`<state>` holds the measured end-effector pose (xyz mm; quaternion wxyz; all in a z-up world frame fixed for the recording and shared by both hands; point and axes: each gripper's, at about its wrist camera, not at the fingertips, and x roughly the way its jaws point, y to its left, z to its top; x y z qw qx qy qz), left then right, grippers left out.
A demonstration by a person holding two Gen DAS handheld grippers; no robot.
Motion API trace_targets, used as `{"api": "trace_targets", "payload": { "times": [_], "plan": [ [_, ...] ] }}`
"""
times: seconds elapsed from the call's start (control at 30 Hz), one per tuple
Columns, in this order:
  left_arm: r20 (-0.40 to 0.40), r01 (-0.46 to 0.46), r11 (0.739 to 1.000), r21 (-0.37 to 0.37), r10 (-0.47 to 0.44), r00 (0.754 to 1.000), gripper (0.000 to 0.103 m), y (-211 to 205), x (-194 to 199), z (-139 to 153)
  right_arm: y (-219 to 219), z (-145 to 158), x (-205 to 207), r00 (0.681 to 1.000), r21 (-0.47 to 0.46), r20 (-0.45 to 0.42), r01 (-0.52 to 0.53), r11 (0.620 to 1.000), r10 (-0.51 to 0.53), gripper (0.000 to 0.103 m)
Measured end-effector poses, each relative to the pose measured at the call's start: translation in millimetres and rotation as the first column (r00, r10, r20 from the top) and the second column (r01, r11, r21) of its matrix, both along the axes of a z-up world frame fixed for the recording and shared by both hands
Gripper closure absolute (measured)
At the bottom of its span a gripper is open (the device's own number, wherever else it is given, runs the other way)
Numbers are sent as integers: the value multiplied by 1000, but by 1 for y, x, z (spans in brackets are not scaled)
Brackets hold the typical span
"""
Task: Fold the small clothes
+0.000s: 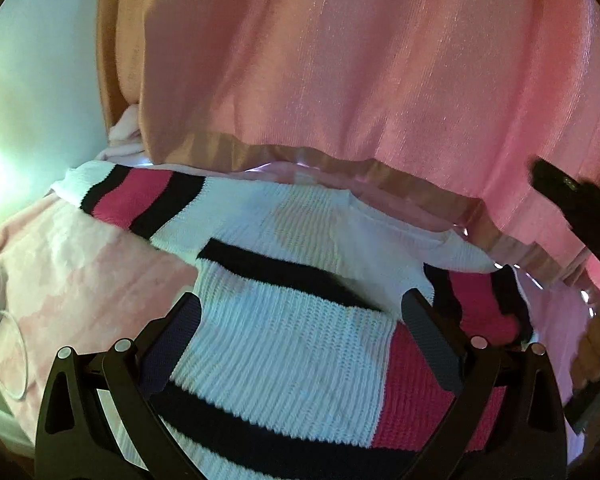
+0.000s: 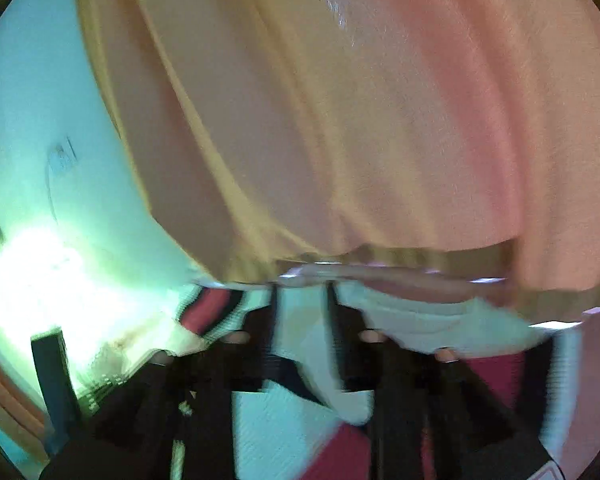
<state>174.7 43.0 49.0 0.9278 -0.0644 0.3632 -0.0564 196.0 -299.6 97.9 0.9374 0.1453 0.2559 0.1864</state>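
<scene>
Lying flat on a pink blanket [image 1: 80, 264], the striped knit sweater [image 1: 284, 320] has its body below both cameras, one sleeve [image 1: 140, 200] extended to the left and the other bunched at the right.

Left gripper [image 1: 300, 344]: fingers spread wide above the body of the sweater, holding nothing.

Right gripper [image 2: 300, 344]: the view is motion-blurred; the fingers appear apart over the neckline area, but whether they pinch fabric cannot be told.

Handling judgement: the ribbed knit is soft, light and limp, with good friction; it will drape and stretch if lifted by one point. Take hold at a sleeve cuff or at the hem corners, pinching both layers. A pink curtain [image 1: 360, 60] hangs behind.
</scene>
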Motion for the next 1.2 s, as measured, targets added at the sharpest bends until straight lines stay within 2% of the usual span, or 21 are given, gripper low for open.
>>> {"api": "trace_targets", "payload": {
  "times": [0.03, 0.07, 0.13, 0.17, 0.23, 0.3, 0.37, 0.43, 0.53, 0.6, 0.63, 0.67, 0.7, 0.77, 0.83, 0.97, 1.03, 1.1, 1.13, 1.17, 1.2],
  "plan": [
    [-1, 15, 1000, -3, -15, 1000, 5, -1, 4, -1, -13, -3, -13, 999, -48, -3, 36, 998, -37, 48],
    [-9, 42, 999, -7, -42, 999, 5, -6, 14, -6, -29, -13, -29, 997, -114, -25, 76, 991, -79, 48],
    [-67, 78, 997, -11, -78, 995, 5, -17, 30, -20, -54, -36, -49, 982, -239, -87, 145, 960, -169, 44],
    [-120, 106, 993, -43, -110, 987, 5, -26, 44, -32, -69, -57, -55, 969, -290, -128, 167, 942, -211, 42],
    [-190, 111, 990, -89, -126, 974, 5, -42, 66, -53, -97, -96, -64, 930, -345, -218, 211, 915, -297, 42],
    [-252, 106, 986, -130, -136, 958, 5, -60, 88, -77, -108, -122, -64, 905, -341, -283, 214, 916, -317, 42],
    [-308, 94, 987, -127, -129, 943, 8, -75, 107, -101, -110, -144, -55, 884, -348, -337, 201, 916, -323, 42],
    [-321, 84, 990, -112, -116, 940, 19, -83, 114, -112, -110, -163, -49, 878, -339, -361, 189, 922, -313, 42],
    [-302, 55, 994, -94, -81, 950, 41, -88, 123, -114, -106, -170, -41, 882, -298, -364, 193, 935, -299, 42],
    [-303, 27, 991, -130, -66, 951, 65, -87, 126, -113, -109, -174, -36, 876, -270, -371, 215, 939, -307, 42],
    [-307, 19, 991, -135, -60, 950, 73, -86, 127, -113, -108, -175, -32, 876, -262, -372, 219, 940, -308, 44],
    [-305, 4, 991, -133, -45, 951, 86, -84, 128, -113, -106, -174, -35, 876, -257, -367, 228, 939, -313, 51],
    [-296, 5, 991, -137, -46, 954, 94, -82, 128, -111, -103, -174, -37, 878, -251, -365, 227, 941, -309, 56],
    [-268, 18, 981, -195, -71, 961, 95, -70, 128, -103, -101, -173, -35, 877, -256, -357, 240, 937, -322, 81],
    [-239, 18, 978, -208, -69, 968, 95, -65, 129, -92, -105, -166, -37, 883, -229, -337, 260, 938, -327, 92],
    [-132, 9, 983, -183, -33, 991, 95, -54, 124, -58, -96, -130, -43, 926, -199, -219, 267, 943, -309, 93],
    [-114, -13, 986, -165, -6, 993, 95, -46, 127, -50, -88, -143, -38, 921, -272, -245, 236, 933, -304, 93],
    [-134, -30, 994, -109, 15, 991, 95, -41, 134, -61, -88, -176, -30, 889, -316, -346, 192, 929, -301, 93],
    [-157, -33, 995, -92, 18, 987, 95, -40, 136, -71, -92, -188, -31, 878, -301, -376, 187, 935, -296, 91],
    [-215, -39, 997, -69, 24, 976, 95, -39, 139, -90, -96, -187, -35, 885, -286, -352, 207, 936, -303, 87],
    [-245, -46, 997, -57, 31, 969, 95, -39, 138, -101, -97, -184, -34, 878, -289, -376, 192, 938, -296, 82]
  ]
}}
